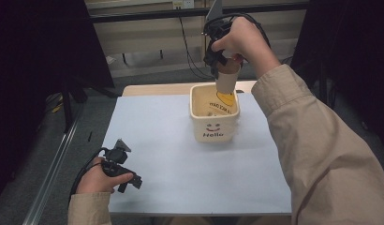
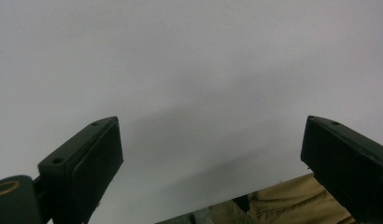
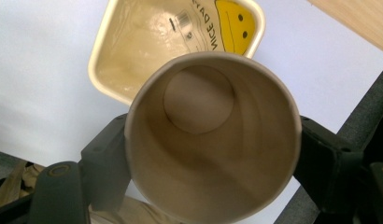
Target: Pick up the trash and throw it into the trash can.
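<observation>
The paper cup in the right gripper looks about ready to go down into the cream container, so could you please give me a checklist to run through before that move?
1. Grip: right gripper has a jaw on each side of the paper cup: ok.
2. Cup contents: the right gripper view looks down to a bare bottom: ok.
3. Alignment: cup hangs over the far rim of the cream container, not its middle: not ok.
4. Room inside: a smiley-printed item lies against one inner wall; the remaining floor looks free: ok.
5. Left gripper: open over the white mat, apart from the container: ok.
6. Container steadiness: cannot tell.
</observation>
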A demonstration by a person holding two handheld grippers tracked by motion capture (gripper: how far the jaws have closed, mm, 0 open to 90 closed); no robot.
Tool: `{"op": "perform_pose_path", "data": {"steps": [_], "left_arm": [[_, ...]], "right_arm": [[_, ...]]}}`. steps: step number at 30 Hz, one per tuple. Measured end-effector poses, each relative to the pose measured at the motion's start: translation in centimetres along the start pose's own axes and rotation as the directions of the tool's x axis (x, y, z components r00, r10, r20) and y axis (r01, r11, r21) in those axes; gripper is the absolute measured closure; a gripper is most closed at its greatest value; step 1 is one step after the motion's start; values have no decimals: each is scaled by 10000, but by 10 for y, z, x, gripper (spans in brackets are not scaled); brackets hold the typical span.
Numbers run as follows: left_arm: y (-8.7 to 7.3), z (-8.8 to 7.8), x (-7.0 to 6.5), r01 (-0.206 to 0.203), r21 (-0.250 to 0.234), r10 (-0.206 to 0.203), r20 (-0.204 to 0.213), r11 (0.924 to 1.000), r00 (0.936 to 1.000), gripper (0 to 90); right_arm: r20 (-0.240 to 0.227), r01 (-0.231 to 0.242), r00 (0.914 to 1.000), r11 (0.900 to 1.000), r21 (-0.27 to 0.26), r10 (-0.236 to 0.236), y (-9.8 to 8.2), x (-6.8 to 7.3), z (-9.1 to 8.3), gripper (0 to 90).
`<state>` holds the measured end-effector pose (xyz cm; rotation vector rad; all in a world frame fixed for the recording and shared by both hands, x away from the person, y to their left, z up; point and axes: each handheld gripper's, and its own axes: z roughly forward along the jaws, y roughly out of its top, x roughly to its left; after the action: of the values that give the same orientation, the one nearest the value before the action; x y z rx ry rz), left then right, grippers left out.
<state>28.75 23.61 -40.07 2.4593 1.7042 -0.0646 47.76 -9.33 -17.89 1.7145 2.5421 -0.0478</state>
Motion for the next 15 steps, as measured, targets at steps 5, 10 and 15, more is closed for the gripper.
{"op": "perform_pose_path", "data": {"steps": [5, 10, 15], "left_arm": [[0, 0, 1, 6, -32, -6, -34, 10000, 10000, 55], [0, 0, 0, -66, -33, 66, -18, 10000, 10000, 55], [-1, 0, 0, 10, -32, -10, -5, 10000, 10000, 55]], "right_arm": [[44, 3, 10000, 10000, -55, -2, 3, 1, 4, 219], [171, 260, 9995, 9995, -181, -257, 5, 4, 10, 217], [101, 120, 9999, 9999, -80, -120, 6, 6, 17, 216]]}}
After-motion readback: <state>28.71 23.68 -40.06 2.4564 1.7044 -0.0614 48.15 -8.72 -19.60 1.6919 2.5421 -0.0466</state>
